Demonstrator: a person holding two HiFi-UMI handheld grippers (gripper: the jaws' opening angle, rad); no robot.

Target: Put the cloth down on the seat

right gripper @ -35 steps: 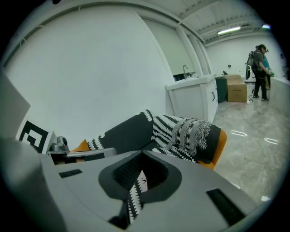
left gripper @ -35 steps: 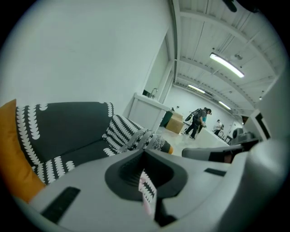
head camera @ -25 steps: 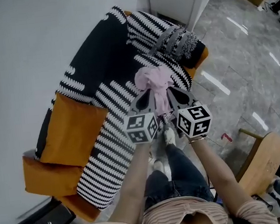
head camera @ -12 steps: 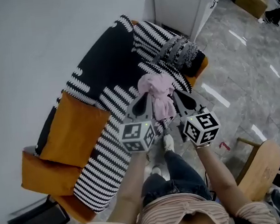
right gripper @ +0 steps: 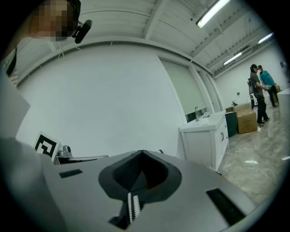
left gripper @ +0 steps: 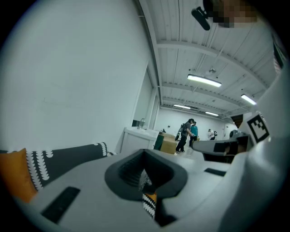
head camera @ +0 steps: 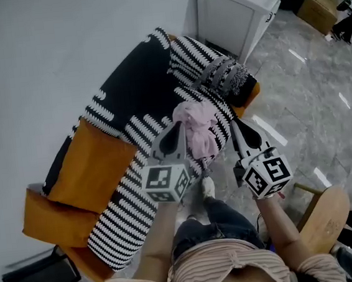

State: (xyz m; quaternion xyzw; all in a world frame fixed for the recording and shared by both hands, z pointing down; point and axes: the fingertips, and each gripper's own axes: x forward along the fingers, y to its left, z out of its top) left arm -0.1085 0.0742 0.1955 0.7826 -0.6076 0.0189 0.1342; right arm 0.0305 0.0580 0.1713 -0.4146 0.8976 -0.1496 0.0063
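the pink cloth lies bunched at the front edge of the sofa seat, near the fuzzy pillow, so the drop looks done. the left claw and right claw hang above, both pressed together and empty.

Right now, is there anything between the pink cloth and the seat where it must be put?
Nothing visible. The pink cloth hangs in the air between the left gripper and the right gripper, over the striped seat. The orange cushion lies further left, the fringed cushion at the far end: both aside.
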